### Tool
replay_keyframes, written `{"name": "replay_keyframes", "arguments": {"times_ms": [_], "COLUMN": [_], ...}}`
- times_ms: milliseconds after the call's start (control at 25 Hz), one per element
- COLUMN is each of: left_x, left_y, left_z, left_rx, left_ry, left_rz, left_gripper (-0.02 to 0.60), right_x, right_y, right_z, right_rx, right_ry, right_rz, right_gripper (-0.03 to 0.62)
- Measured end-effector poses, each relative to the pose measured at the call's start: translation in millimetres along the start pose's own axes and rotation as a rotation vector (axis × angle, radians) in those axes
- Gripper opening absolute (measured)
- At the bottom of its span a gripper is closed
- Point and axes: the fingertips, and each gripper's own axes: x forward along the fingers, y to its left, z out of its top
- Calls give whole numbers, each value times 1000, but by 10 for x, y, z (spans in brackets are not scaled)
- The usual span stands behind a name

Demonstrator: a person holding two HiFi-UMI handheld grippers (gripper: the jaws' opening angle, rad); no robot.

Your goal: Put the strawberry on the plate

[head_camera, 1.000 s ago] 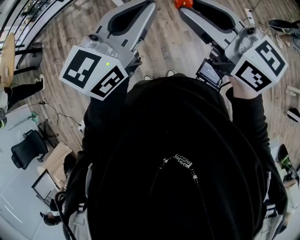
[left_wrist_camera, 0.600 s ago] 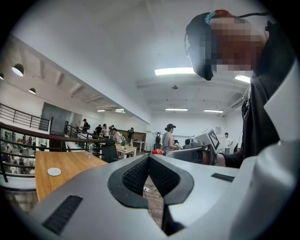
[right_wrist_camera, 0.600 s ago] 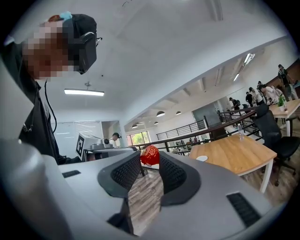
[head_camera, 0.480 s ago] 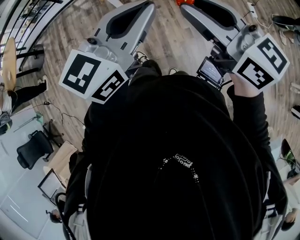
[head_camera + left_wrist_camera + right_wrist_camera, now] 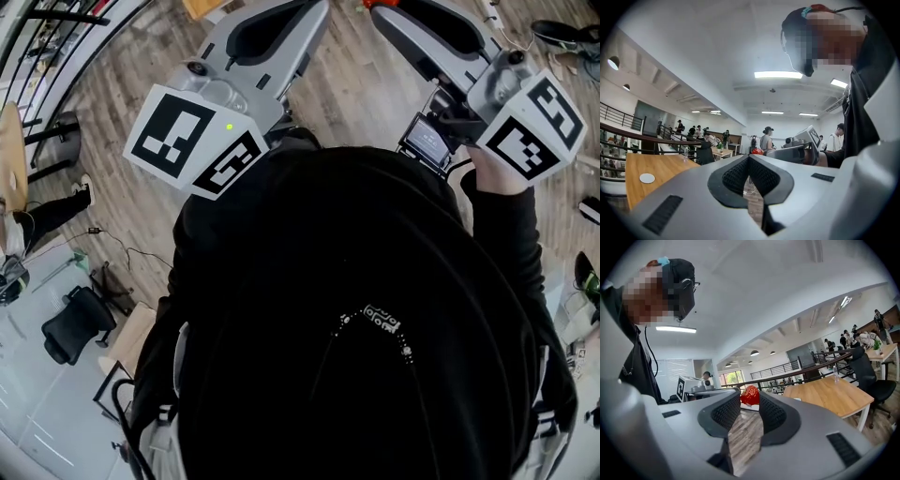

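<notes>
Right claw (image 5: 750,402): gripping the strawberry (image 5: 750,394), pinched at the very tips of its jaws.
Strawberry place: held in the air above the wooden floor (image 5: 745,437), well apart from the table (image 5: 829,392).
Strawberry axis: only a rounded red lump shows between the jaw tips, so its point and long axis cannot be told.
Left claw (image 5: 749,158): closed, jaws meeting, nothing between them.

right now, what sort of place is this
Most likely an open-plan office or co-working space, perhaps on an upper level. Wooden tables with a black office chair stand on a wood-plank floor, a metal railing runs along the edge, and people gather farther back.
</notes>
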Motion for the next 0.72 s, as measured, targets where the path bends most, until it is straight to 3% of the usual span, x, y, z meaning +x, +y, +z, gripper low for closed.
{"name": "replay_keyframes", "arguments": {"times_ms": [400, 520, 720], "left_x": [-50, -69, -294], "left_y": [562, 735, 1119], "left_z": [96, 32, -77], "left_rx": [-18, -57, -71], "left_ry": [-8, -28, -28], "left_rz": [-68, -92, -54], "left_gripper": [6, 6, 6], "right_x": [467, 656, 1053], "right_y": [-135, -143, -96], "right_z": [42, 52, -10], "right_rx": [25, 25, 2], "right_ry": [1, 1, 8], "right_rz": [-70, -75, -68], "right_gripper": [132, 132, 132]}}
